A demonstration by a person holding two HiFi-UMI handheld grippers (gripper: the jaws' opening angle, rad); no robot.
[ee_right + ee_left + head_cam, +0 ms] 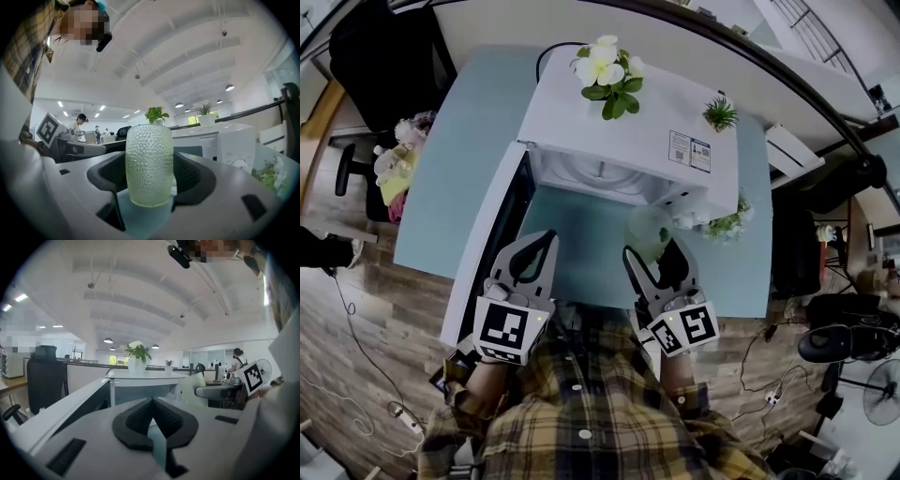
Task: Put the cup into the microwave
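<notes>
1. Cup (150,164): a dimpled, pale green glass tumbler, held upright between the two jaws of the right gripper (654,249). It is in front of the microwave's open front and not yet inside.
2. Handling, as I judge it: the glass is stiff and breakable, and probably fairly light. The pebbled wall should give the pads more bite than smooth glass would. The jaws press on its lower half from both sides, which suits an upright carry. A knock against the cavity edge is the main danger.
3. Contents: no liquid line shows through the wall, so the cup looks empty, though I cannot see into its mouth.
4. Left gripper (152,404): its jaws are pressed together with nothing between them. It hangs beside the open microwave door (487,246).
5. Microwave (619,131): it stands on the light blue table (455,173), with its door swung out to the left. The part of the white cavity (600,180) in view has nothing standing in it.
6. On the microwave's top are a white-flowered plant (605,70) and a small green plant (720,114).
</notes>
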